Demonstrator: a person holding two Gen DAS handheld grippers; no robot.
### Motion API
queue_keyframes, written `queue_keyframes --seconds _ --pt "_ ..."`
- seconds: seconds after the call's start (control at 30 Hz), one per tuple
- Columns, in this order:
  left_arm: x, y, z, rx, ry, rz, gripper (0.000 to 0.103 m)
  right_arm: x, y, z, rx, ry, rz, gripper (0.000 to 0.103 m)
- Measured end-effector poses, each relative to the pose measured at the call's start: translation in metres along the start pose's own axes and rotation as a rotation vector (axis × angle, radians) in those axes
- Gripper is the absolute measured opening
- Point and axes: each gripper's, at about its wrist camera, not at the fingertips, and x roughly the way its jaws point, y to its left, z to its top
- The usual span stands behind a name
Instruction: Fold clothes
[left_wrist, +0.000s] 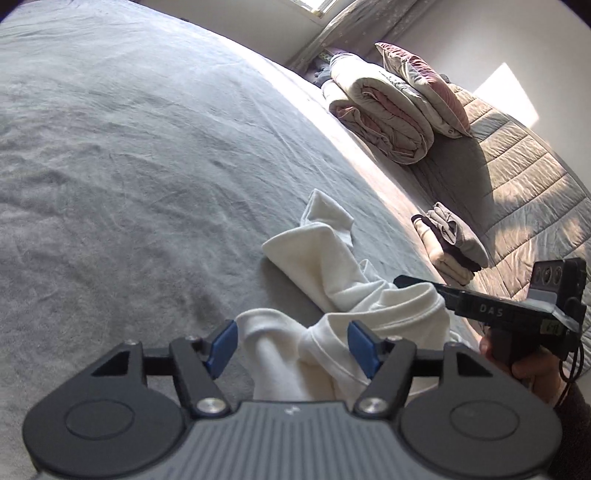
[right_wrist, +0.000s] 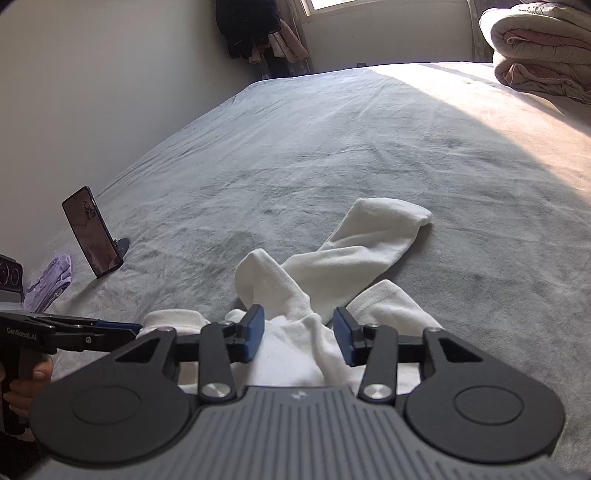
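A crumpled white garment (left_wrist: 332, 266) lies on the grey bed sheet (left_wrist: 129, 166), its sleeves spread away from me; it also shows in the right wrist view (right_wrist: 351, 243). My left gripper (left_wrist: 291, 345) is open, its blue pads on either side of a bunched fold of the white cloth. My right gripper (right_wrist: 299, 332) is open too, jaws straddling another bunch of the same garment. The right gripper shows from the side in the left wrist view (left_wrist: 480, 306), over the garment's edge. The left gripper shows at the left in the right wrist view (right_wrist: 92, 332).
A rolled duvet with a pillow (left_wrist: 391, 107) and a small stack of folded clothes (left_wrist: 450, 243) sit at the bed's far side by a quilted headboard (left_wrist: 524, 177). A phone on a stand (right_wrist: 94, 230) and a purple cloth (right_wrist: 50, 282) lie at the left.
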Motion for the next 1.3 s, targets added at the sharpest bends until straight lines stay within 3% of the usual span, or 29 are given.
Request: queue_keyframes --seconds 0.1,0.4,0.5,0.57,0.6,0.73,1.03,1.3 --pt "0.001 0.012 0.001 -0.056 0.023 0.004 0.067 0.013 0.008 0.008 -0.03 0.025 -0.009 0.053" --pt "0.014 0.008 -0.005 -0.061 0.059 0.04 0.063 0.056 0.017 0.018 -0.026 0.097 -0.066 0.049" --pt "0.02 0.005 -0.007 -0.067 0.069 0.053 0.057 0.064 0.013 0.019 0.007 0.114 -0.077 0.024" --pt "0.023 0.003 -0.008 -0.07 0.075 0.062 0.034 0.065 0.012 0.019 0.012 0.119 -0.091 0.012" --pt "0.025 0.003 -0.009 -0.072 0.079 0.067 0.031 0.063 0.011 0.019 0.014 0.11 -0.098 0.011" --pt "0.026 -0.004 -0.006 -0.062 0.063 0.111 0.023 0.032 -0.005 0.026 0.059 0.022 -0.135 0.008" --pt "0.027 -0.016 0.003 -0.044 0.049 0.134 0.023 -0.06 -0.051 0.013 0.132 -0.09 -0.296 0.007" --pt "0.028 -0.015 0.004 -0.062 0.052 0.133 0.032 -0.105 -0.083 -0.028 0.25 -0.057 -0.404 0.007"
